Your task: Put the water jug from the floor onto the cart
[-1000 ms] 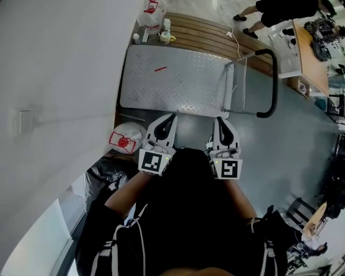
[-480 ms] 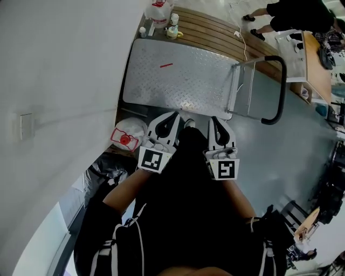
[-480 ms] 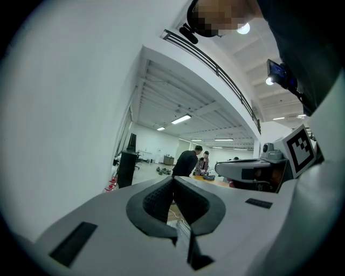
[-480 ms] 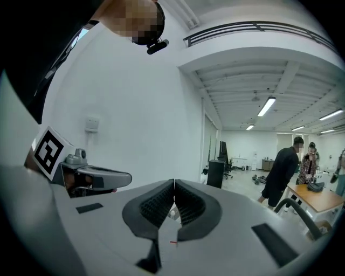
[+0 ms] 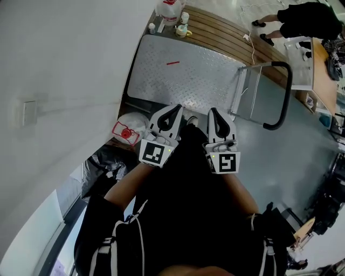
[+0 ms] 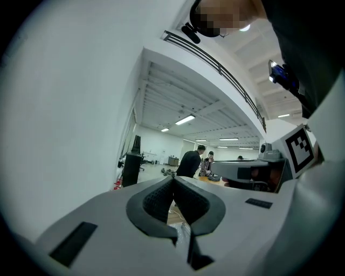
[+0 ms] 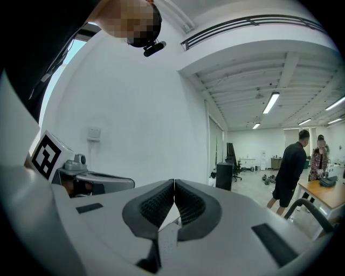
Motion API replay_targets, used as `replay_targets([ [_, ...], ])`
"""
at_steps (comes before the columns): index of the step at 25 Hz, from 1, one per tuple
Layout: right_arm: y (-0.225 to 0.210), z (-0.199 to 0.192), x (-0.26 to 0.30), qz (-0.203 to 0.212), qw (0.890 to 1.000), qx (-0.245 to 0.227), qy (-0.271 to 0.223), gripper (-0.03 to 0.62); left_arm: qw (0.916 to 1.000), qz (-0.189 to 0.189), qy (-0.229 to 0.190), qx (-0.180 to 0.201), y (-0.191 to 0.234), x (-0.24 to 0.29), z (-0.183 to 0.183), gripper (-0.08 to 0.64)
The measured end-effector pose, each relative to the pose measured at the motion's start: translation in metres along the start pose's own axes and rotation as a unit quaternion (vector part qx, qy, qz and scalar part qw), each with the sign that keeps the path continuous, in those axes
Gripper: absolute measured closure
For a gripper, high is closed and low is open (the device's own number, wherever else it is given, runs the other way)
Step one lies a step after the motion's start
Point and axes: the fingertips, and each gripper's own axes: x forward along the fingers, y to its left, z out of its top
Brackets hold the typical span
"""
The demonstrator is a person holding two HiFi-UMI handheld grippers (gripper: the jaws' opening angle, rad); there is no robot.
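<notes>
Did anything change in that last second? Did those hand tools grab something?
The left hand-held gripper and right hand-held gripper drifted slightly forward toward the silver flatbed metal cart, drawing a little nearer each other. Nothing was grabbed or released. Unchanged: both pairs of jaws shut and empty, and the clear plastic water jug with a red cap lying untouched by the wall.

Two tools (image 5: 177, 109) (image 5: 213, 112), two water jugs (image 5: 131, 129) (image 5: 170, 6) and one cart (image 5: 188, 75).
</notes>
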Motion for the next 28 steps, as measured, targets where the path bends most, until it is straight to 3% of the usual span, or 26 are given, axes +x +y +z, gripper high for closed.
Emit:
replay_targets([
  [6, -0.002, -0.004, -0.002, -0.004, 1.0, 0.002, 0.008, 0.574, 0.9961, 0.056, 0.057, -0.038, 0.038, -0.01, -0.044, 0.541],
  [10, -0.012, -0.006, -0.003, -0.018, 1.0, 0.002, 0.012, 0.574, 0.9876, 0.099, 0.121, 0.002, 0.084, -0.025, -0.095, 0.538],
  [13, -0.013, -0.008, -0.005, -0.02, 1.0, 0.001, 0.017, 0.574, 0.9765, 0.108, 0.184, 0.032, 0.12, -0.046, -0.144, 0.533],
  [15, -0.01, -0.011, -0.005, -0.016, 1.0, 0.001, 0.022, 0.574, 0.9653, 0.111, 0.235, 0.029, 0.137, -0.066, -0.183, 0.494],
  [16, -0.008, -0.012, -0.004, -0.013, 1.0, 0.001, 0.026, 0.574, 0.9578, 0.116, 0.263, 0.009, 0.143, -0.078, -0.207, 0.486],
  [19, 0.002, -0.015, 0.001, -0.001, 0.999, -0.005, 0.036, 0.574, 0.925, 0.136, 0.344, -0.085, 0.157, -0.116, -0.282, 0.453],
  [22, 0.017, -0.016, 0.006, 0.009, 0.999, -0.013, 0.043, 0.574, 0.8933, 0.157, 0.4, -0.13, 0.167, -0.153, -0.341, 0.451],
  [24, 0.026, -0.02, 0.006, 0.01, 0.999, -0.019, 0.048, 0.574, 0.8765, 0.174, 0.422, -0.154, 0.173, -0.173, -0.371, 0.451],
  [26, 0.033, -0.026, 0.004, 0.006, 0.998, -0.027, 0.053, 0.574, 0.8653, 0.184, 0.434, -0.17, 0.179, -0.189, -0.397, 0.451],
  [28, 0.038, -0.036, 0.004, 0.003, 0.997, -0.034, 0.063, 0.574, 0.8593, 0.186, 0.444, -0.172, 0.184, -0.201, -0.42, 0.451],
])
